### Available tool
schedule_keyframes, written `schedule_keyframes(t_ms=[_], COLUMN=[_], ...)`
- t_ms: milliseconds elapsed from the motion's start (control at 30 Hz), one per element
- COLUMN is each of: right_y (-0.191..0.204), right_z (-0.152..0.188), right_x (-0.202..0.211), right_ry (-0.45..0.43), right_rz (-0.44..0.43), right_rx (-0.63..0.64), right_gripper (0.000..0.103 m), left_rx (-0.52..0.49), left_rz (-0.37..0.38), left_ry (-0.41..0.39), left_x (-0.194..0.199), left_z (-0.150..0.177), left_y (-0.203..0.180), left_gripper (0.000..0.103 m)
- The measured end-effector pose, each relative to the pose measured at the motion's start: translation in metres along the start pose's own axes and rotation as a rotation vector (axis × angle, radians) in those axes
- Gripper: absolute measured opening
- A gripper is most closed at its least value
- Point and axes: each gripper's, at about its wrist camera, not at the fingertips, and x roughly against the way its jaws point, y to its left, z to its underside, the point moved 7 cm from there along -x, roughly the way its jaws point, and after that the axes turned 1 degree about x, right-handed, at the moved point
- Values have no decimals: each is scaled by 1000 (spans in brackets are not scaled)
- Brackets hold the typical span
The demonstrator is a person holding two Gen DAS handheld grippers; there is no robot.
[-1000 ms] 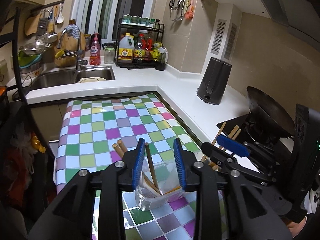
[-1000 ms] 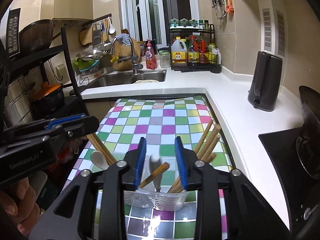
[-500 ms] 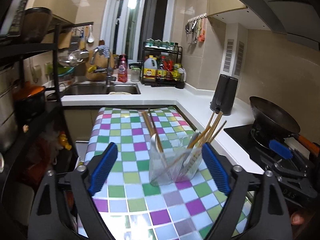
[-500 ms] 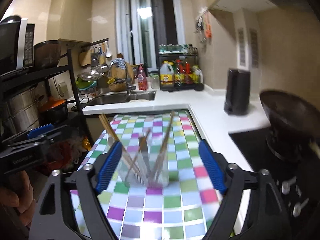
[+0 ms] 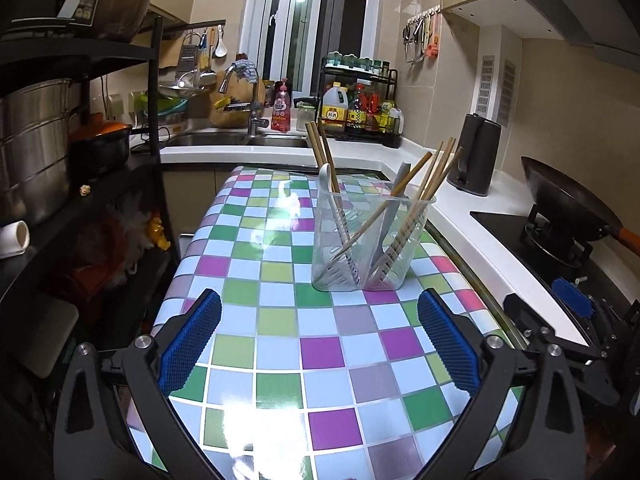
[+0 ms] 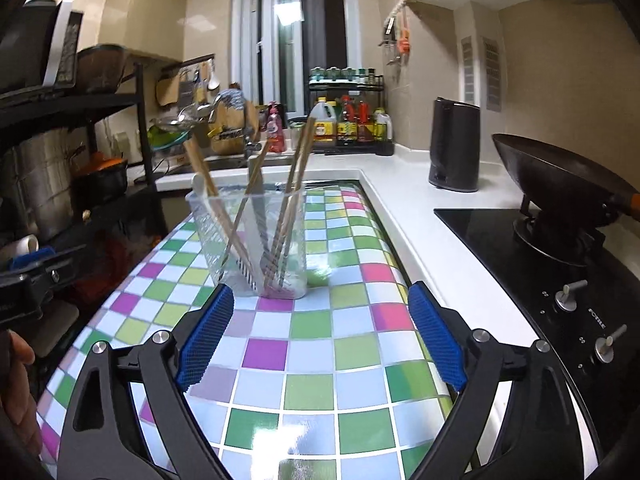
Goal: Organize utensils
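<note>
A clear plastic utensil holder (image 5: 372,248) (image 6: 248,248) stands upright on the checkered tabletop (image 5: 280,360). It holds several wooden chopsticks (image 5: 432,176) (image 6: 300,152), a white spoon (image 5: 326,172) and a grey utensil (image 5: 400,180). My left gripper (image 5: 318,300) hovers low over the table, short of the holder, its jaws opening wide with nothing between them. My right gripper (image 6: 320,290) sits just in front of the holder, jaws also opening and empty. Each gripper shows at the edge of the other's view.
A white counter (image 6: 400,184) runs along the right with a dark kettle (image 5: 474,156), a wok (image 5: 568,200) on a black stove (image 6: 520,248), and a condiment rack (image 5: 356,112). The sink (image 5: 240,140) lies behind. A black shelf with pots (image 5: 80,140) stands left. A hand (image 6: 16,380) shows.
Both grippers' jaws went from narrow, over the utensils in the holder, to wide apart. Both drew back and down, so the holder now stands free ahead of them.
</note>
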Motion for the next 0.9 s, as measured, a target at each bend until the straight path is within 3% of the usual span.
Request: schedule_keyframes(t_ms=[133,367,900], right_y=[8,13,8], right_z=[9,10,13], right_x=[4,7,1], right_ry=[11,-1,17], right_rz=[-17,-21,-5], right_rx=[2,28,30], right_gripper=[88,89,89], left_rx=[6,-6,-7], left_rz=[-9,-21,-27], left_ry=[-19,55,67], left_x=[2,-9,-11], left_z=[16,48,54], left_y=[0,2,6], left_gripper=[96,96,96])
